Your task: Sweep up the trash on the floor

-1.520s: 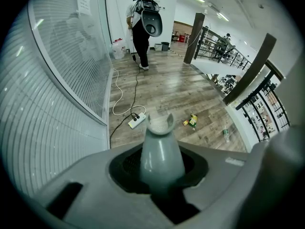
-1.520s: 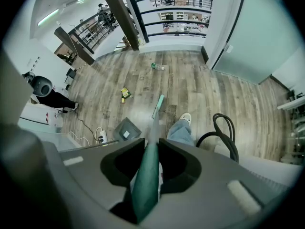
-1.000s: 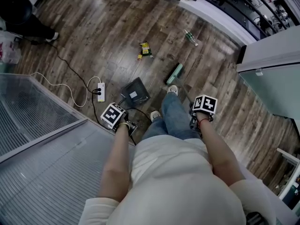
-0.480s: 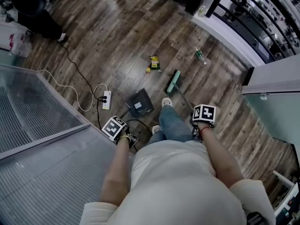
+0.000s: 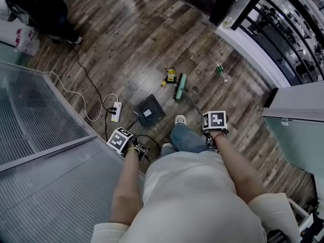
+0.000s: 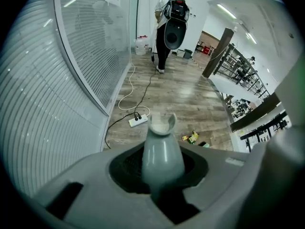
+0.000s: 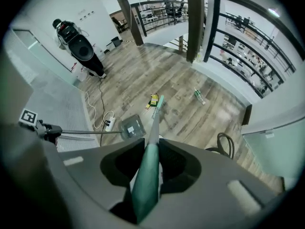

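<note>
Since the earlier frame, the broom head (image 5: 179, 86) has advanced to just beside the yellow wrappers (image 5: 169, 76). My right gripper (image 5: 210, 138) clamps the broom handle (image 7: 147, 175). My left gripper (image 5: 138, 149) clamps the dustpan handle (image 6: 161, 151), holding the dustpan (image 5: 148, 111) near the wrappers, ready to receive them.

White power strip (image 5: 116, 111) lying on the wooden floor (image 5: 131, 39) near its left edge, white cable (image 5: 76, 93) looping beside the ribbed glass partition (image 5: 45, 135), person with black backpack (image 5: 45, 9) standing at the far left corner, dark railing (image 5: 283, 29) bordering the far right edge.
</note>
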Action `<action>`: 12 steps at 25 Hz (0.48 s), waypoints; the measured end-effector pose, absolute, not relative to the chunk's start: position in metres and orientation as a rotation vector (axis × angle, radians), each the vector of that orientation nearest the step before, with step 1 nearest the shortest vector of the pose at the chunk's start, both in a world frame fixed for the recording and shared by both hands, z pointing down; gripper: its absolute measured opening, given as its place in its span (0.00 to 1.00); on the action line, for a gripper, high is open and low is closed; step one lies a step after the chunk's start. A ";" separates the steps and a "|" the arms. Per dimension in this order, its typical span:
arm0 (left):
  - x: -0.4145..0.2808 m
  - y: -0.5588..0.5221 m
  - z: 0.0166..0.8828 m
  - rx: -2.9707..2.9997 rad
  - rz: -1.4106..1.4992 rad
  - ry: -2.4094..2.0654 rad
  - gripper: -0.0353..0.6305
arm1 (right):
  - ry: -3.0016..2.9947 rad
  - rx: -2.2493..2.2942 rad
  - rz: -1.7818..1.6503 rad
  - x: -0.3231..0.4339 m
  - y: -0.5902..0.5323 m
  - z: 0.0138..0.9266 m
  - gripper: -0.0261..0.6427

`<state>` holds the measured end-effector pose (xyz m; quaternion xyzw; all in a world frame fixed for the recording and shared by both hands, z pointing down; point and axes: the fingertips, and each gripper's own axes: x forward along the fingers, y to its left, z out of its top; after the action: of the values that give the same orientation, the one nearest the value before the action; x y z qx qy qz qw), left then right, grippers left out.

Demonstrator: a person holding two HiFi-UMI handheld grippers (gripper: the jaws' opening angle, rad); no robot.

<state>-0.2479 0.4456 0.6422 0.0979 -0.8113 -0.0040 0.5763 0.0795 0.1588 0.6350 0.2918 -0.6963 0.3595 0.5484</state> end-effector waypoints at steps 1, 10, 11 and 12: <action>-0.251 0.442 0.643 0.222 -0.014 -1.902 0.19 | -1.655 0.670 0.817 0.074 0.154 0.634 0.19; -0.264 0.415 0.643 0.141 -0.066 -1.921 0.19 | -1.661 0.466 0.519 0.029 0.114 0.645 0.19; -0.264 0.413 0.644 0.135 -0.071 -1.924 0.19 | -1.646 0.452 0.470 0.027 0.109 0.645 0.19; -0.265 0.410 0.646 0.128 -0.076 -1.926 0.19 | -1.630 0.435 0.418 0.024 0.105 0.646 0.19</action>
<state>-0.2646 0.4103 0.6456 0.0543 -0.8200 -0.0324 0.5689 0.0245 0.1048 0.6460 0.1911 -0.7164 0.1838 0.6454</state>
